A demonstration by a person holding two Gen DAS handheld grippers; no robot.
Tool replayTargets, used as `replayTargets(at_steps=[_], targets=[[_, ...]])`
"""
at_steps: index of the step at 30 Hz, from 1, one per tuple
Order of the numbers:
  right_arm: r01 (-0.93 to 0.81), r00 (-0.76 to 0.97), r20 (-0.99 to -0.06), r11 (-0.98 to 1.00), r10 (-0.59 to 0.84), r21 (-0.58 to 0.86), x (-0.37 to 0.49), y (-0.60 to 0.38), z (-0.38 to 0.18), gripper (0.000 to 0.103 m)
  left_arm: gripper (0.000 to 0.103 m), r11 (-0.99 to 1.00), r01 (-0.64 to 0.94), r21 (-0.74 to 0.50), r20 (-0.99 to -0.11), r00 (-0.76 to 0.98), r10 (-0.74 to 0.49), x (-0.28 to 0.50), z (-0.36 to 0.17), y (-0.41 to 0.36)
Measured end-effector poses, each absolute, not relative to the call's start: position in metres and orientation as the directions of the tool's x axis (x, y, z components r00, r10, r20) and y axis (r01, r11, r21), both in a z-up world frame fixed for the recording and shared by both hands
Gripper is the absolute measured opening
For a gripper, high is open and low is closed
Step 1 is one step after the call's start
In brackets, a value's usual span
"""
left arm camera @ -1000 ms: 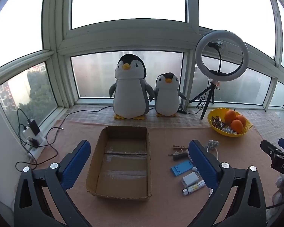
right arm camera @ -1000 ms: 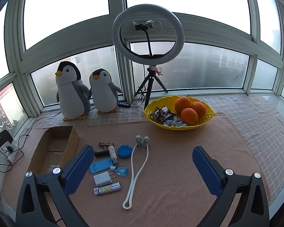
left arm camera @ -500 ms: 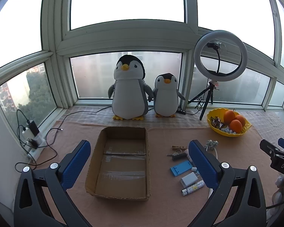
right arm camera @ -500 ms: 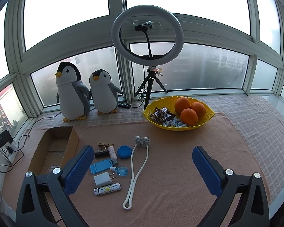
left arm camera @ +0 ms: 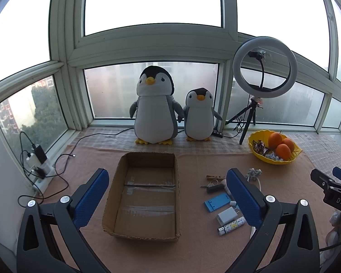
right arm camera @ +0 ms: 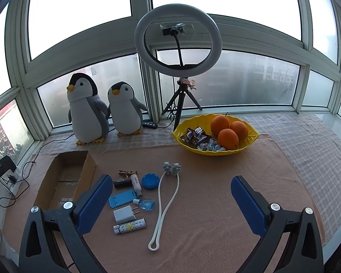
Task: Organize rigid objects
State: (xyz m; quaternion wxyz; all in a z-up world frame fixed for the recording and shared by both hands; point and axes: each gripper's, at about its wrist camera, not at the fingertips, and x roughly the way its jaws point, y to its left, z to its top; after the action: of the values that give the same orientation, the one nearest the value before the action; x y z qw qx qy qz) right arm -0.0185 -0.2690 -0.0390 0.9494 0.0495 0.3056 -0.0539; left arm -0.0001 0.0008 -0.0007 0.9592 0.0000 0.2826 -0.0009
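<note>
An open, empty cardboard box [left arm camera: 145, 193] lies on the pink mat; it also shows in the right wrist view [right arm camera: 63, 182]. Right of it lie small objects: a blue phone stand [right arm camera: 121, 198], a white charger [right arm camera: 124, 213], a patterned lighter [right arm camera: 130, 225], a blue round case [right arm camera: 150, 181], a white tube [right arm camera: 136, 182], a black key fob [right arm camera: 121, 183], a wooden clip [right arm camera: 128, 173], a small blue bottle [right arm camera: 146, 204] and a white roller massager [right arm camera: 166, 202]. My left gripper [left arm camera: 168, 195] is open above the box. My right gripper [right arm camera: 170, 202] is open above the objects. Both are empty.
Two plush penguins [left arm camera: 153, 111] stand at the window. A ring light on a tripod [right arm camera: 178, 45] stands behind a yellow bowl [right arm camera: 250, 142] of oranges and sweets. A power strip with cables [left arm camera: 39, 166] lies at the left edge.
The left wrist view has shifted slightly, as the left gripper drew back a little. The right gripper and the objects have not moved.
</note>
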Motion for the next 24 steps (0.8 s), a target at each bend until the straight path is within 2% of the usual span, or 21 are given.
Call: replayTargets(at_steps=[24], targets=[[0.137,0.798,-0.599,0.988,-0.067,0.071,-0.0163,-0.2689,-0.0439,0.103,0.103,1.000,0.005,-0.003,-0.551,0.835,-0.006,0.0028,-0.0030,0.0006]])
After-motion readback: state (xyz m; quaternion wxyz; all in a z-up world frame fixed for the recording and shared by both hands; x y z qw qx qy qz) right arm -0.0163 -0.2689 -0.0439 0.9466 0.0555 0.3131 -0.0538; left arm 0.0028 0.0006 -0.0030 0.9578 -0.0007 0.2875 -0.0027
